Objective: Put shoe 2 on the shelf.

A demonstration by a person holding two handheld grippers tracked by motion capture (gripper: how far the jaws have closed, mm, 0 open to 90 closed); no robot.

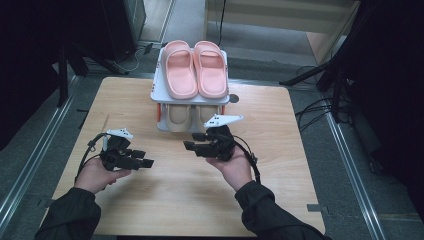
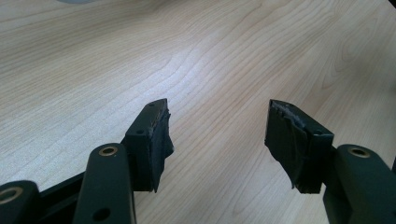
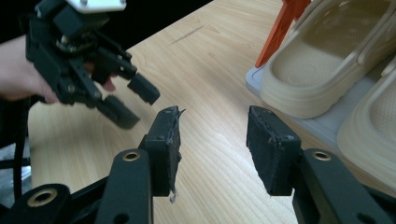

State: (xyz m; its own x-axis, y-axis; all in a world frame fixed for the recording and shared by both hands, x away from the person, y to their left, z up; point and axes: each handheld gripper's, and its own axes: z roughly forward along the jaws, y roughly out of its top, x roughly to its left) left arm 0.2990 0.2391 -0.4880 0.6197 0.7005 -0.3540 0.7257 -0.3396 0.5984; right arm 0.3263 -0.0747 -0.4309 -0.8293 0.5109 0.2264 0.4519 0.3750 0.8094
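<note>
A small grey two-shelf rack [image 1: 156, 90] stands at the far middle of the wooden table [image 1: 280, 165]. A pair of pink slippers [image 1: 195, 70] lies on its top shelf and a pair of beige slippers [image 1: 179, 116] on the lower one. My right gripper [image 1: 192, 141] hovers just in front of the rack, open, jaws pointing left with nothing between them. In the right gripper view [image 3: 212, 135] the beige slippers [image 3: 322, 70] lie close on the right. My left gripper [image 1: 142, 159] rests low at the table's left, open and empty over bare wood [image 2: 217, 140].
The rack's orange post [image 3: 280, 32] rises beside the nearer beige slipper. A dark round mark [image 1: 233, 98] sits on the table right of the rack. Bare wood spreads in front of both hands. Cables and dark stands lie on the floor around the table.
</note>
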